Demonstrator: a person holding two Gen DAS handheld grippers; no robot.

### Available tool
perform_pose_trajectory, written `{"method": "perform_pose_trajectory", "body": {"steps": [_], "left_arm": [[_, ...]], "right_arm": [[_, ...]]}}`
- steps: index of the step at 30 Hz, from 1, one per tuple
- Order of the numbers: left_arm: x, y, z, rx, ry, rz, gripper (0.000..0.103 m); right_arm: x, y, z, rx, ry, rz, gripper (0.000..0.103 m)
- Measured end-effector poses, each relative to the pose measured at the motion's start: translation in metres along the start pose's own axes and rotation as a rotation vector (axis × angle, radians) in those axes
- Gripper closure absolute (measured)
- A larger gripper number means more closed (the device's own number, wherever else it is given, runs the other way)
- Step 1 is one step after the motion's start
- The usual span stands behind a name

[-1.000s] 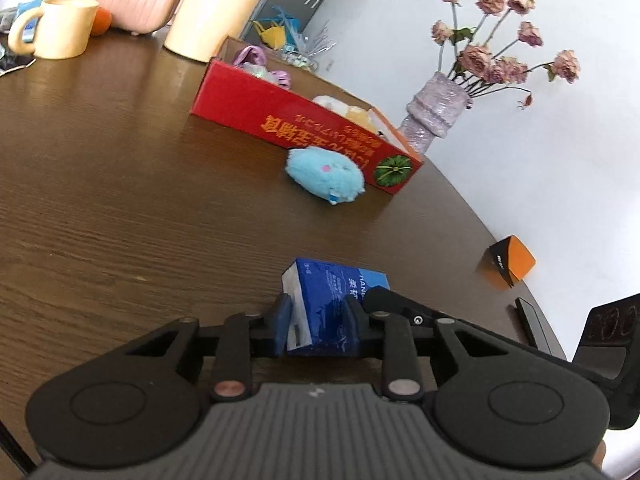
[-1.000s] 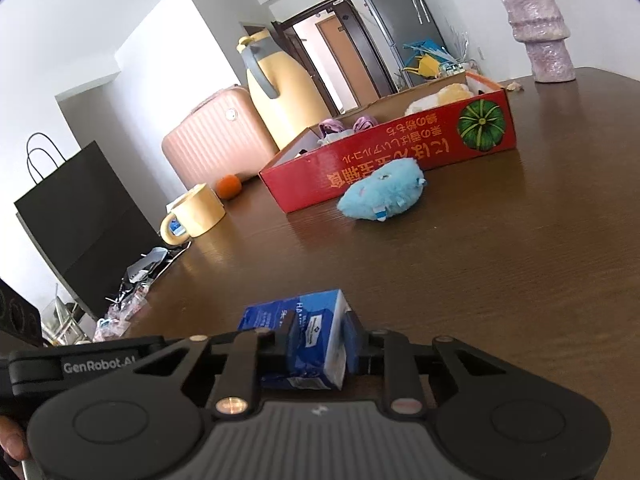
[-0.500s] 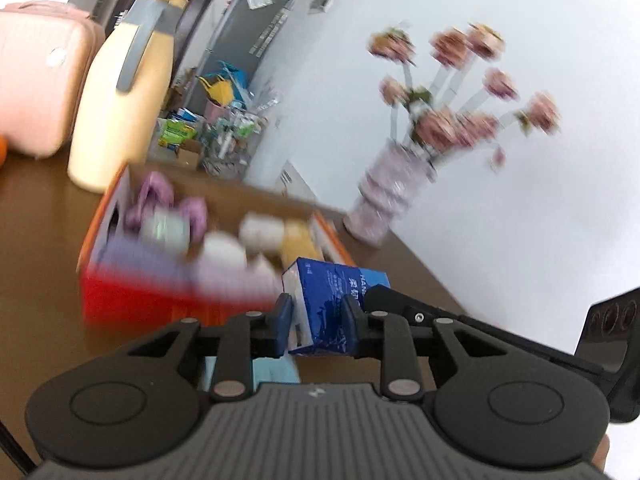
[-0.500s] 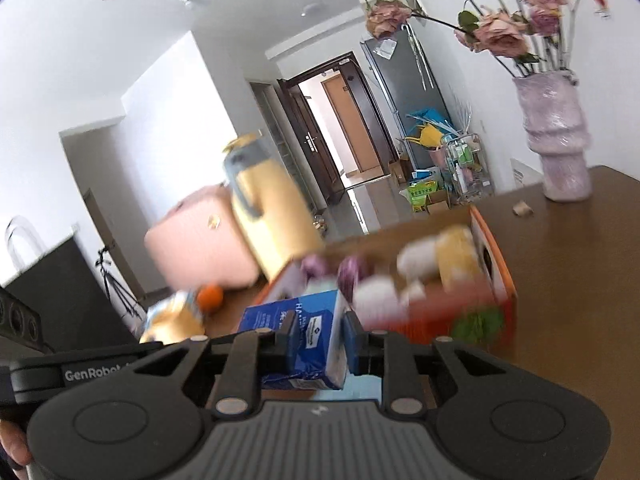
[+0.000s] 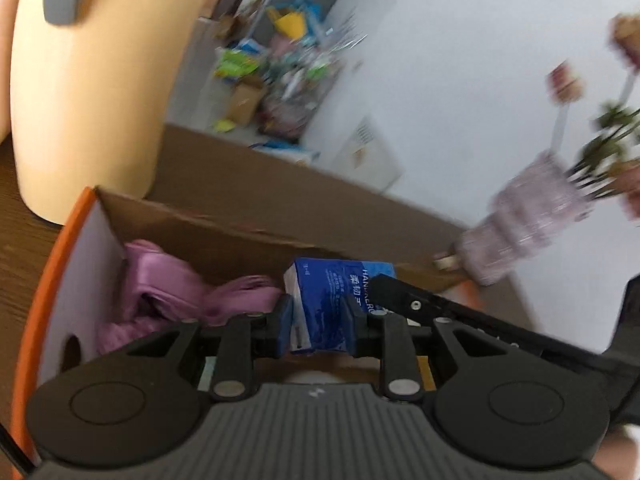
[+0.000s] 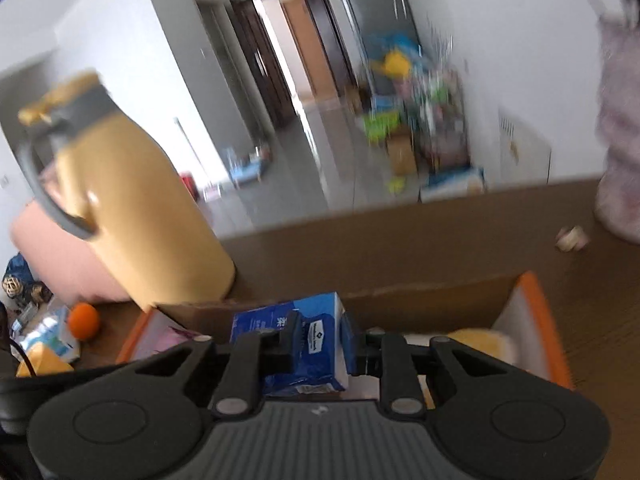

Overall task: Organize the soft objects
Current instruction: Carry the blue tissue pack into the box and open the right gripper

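Observation:
Both grippers are shut on one blue tissue pack, each on one end. In the left wrist view the pack (image 5: pixel 332 304) sits between my left gripper's (image 5: pixel 320 320) fingers, above the open cardboard box (image 5: pixel 80 240). A purple soft item (image 5: pixel 168 292) lies in the box's left end. In the right wrist view my right gripper (image 6: pixel 318 344) holds the same pack (image 6: pixel 304 344) over the box (image 6: pixel 532 312); a yellow soft item (image 6: pixel 480 340) lies in its right end. The blue plush is out of view.
A tall yellow jug (image 5: pixel 92 92) stands just behind the box, also in the right wrist view (image 6: pixel 132 208). A purple vase (image 5: pixel 528 224) with dried flowers stands at the box's right end. An orange ball (image 6: pixel 82 320) and a pink suitcase (image 6: pixel 52 256) lie far left.
Both grippers lifted the tissue pack off the table and carried it forward, from well in front of the box to above its open top. The blue plush dropped out of view.

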State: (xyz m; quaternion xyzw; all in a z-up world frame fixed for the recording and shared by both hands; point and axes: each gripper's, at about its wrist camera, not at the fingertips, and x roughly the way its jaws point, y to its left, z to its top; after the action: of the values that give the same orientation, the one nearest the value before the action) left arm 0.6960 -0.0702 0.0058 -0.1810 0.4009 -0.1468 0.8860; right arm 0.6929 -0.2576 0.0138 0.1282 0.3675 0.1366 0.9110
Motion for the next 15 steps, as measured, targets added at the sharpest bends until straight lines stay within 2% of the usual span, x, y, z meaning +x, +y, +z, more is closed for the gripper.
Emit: {"method": "perform_pose_trajectory", "body": {"steps": [2,7,9,12,15], "left_arm": [[0.007,0.001,-0.002,0.045,0.015,0.054,0.08],[0.015,-0.001,-0.008,0.086,0.024,0.066,0.08],[0.013,-0.004,-0.01,0.097,0.026,0.074,0.078],[-0.007,-0.012,-0.01,0.129,0.0,0.094,0.076],[-0.047,-0.017,-0.007,0.156,-0.044,0.126,0.075]], "right_arm": [[0.022,0.003,-0.002,-0.022,0.054,-0.012,0.088],[0.037,0.006,-0.009,-0.034,0.093,-0.062,0.092],[0.036,0.009,-0.008,-0.044,0.082,-0.084,0.091],[0.014,0.014,-0.004,-0.056,0.058,-0.083,0.089],[-0.027,0.022,0.004,-0.098,0.005,-0.103,0.088]]}}
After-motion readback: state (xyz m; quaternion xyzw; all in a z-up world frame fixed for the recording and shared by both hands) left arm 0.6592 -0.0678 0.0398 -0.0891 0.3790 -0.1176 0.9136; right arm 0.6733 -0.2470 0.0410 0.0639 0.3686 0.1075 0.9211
